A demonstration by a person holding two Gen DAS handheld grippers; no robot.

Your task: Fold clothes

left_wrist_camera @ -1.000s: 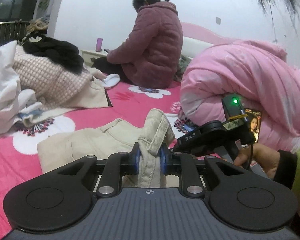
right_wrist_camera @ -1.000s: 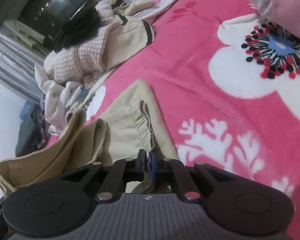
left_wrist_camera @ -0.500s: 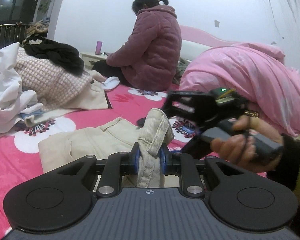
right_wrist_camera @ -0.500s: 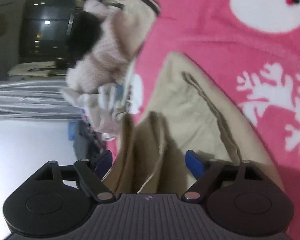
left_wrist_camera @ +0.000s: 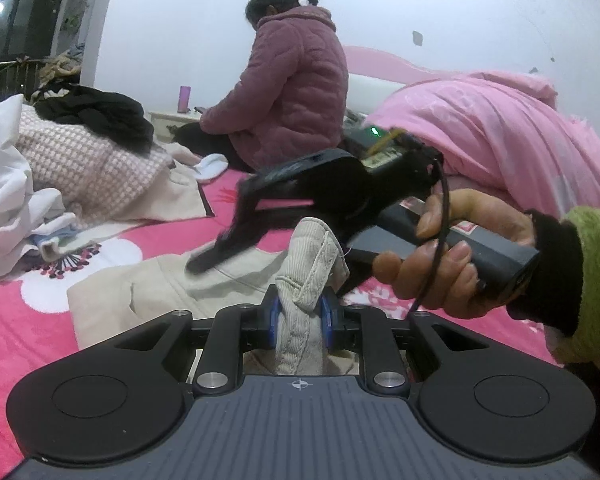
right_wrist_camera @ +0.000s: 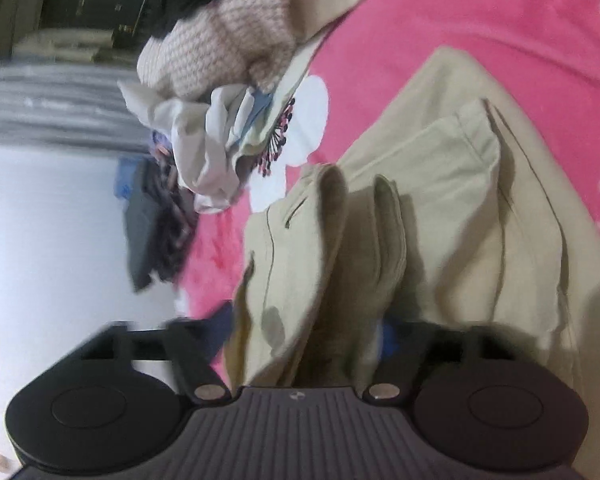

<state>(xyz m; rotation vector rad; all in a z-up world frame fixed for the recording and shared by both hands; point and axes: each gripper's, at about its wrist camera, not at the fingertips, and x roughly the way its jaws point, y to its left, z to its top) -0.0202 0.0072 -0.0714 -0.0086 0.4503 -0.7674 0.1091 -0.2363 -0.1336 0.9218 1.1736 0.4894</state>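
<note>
Beige corduroy trousers [left_wrist_camera: 148, 292] lie partly folded on the pink flowered bedspread [left_wrist_camera: 16, 344]. My left gripper [left_wrist_camera: 300, 316] is shut on a raised fold of the trousers near their waistband. My right gripper [right_wrist_camera: 308, 328] is open, its jaws spread on either side of upright folds of the trousers [right_wrist_camera: 440, 184]; the fingertips are blurred. It also shows in the left wrist view [left_wrist_camera: 236, 240], held in a hand above the trousers.
A pile of clothes, white, pink-checked and black [left_wrist_camera: 60, 152], lies at the left. A person in a mauve padded coat [left_wrist_camera: 292, 92] sits on the bed with their back turned. A pink quilt [left_wrist_camera: 492, 132] is heaped at the right.
My right gripper let go of the trouser edge, opened wide, rolled and swung over the trousers toward the left gripper. The left gripper kept its hold and stayed in place.
</note>
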